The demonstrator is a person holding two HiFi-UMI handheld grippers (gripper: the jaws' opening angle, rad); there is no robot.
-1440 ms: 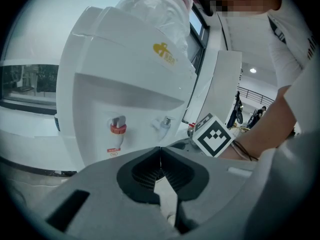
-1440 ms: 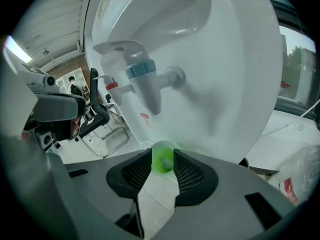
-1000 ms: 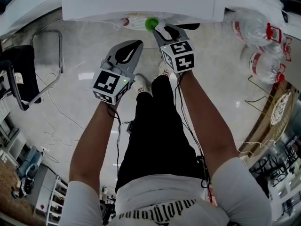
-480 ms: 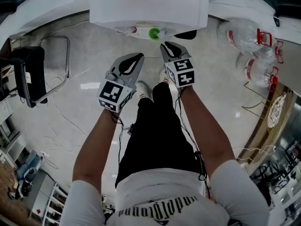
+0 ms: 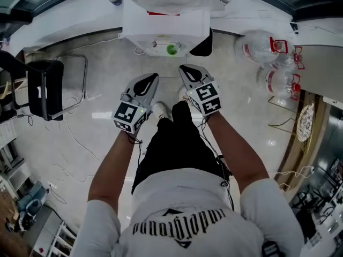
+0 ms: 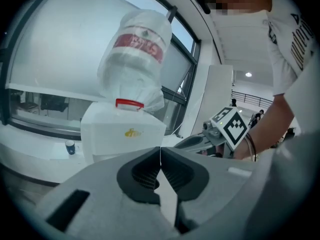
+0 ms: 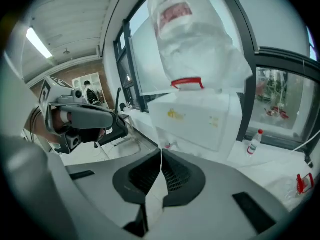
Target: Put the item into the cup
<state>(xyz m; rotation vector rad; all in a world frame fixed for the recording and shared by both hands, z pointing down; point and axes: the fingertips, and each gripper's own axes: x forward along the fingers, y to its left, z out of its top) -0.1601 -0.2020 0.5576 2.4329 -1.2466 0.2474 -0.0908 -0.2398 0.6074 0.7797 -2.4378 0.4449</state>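
Left grey gripper [image 6: 160, 156] is pinched tight and empty. Right grey gripper [image 7: 161, 160] has just clamped together on nothing. A green-capped pale bottle [image 5: 170, 49] lies top centre, just below the white box-shaped water dispenser [image 5: 165, 25]. A small dark-blue cup [image 6: 70, 147] sits centre-left on the white ledge [image 6: 35, 159].

Bright daylight through windows; fisheye-bent, dark-vignetted edges, slightly soft focus.

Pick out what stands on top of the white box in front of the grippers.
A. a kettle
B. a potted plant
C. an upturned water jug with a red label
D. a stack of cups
C: in the left gripper view a big clear water jug with a red label stands neck down on the white box.
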